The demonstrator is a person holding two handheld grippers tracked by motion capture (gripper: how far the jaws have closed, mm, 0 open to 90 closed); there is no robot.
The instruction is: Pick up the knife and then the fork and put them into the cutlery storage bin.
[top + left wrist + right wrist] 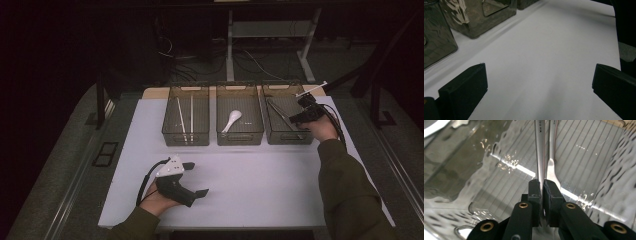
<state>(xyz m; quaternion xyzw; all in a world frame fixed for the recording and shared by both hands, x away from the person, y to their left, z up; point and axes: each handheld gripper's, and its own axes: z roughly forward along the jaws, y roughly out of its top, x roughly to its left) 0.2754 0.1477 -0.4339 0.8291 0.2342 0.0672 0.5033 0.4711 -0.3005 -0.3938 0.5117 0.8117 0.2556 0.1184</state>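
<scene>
Dropping cutlery into the 3 o'clock bin (288, 134)

Right gripper (542, 185) pinched tight on a steel utensil (539, 152), beside a fork (551, 167). Left gripper (537, 82) wide, idle. Next: lower, release gently.

Showing as polished, reflective metal: slim silver utensil handle (539, 150). Presenting as glossy, rippled smoky transparent plastic: right-hand bin (474, 170). Appearing matt and smooth: white table sheet (544, 62). Looking matt black plastic: right gripper (542, 190). Gleaming glazed: white spoon (232, 120).
</scene>
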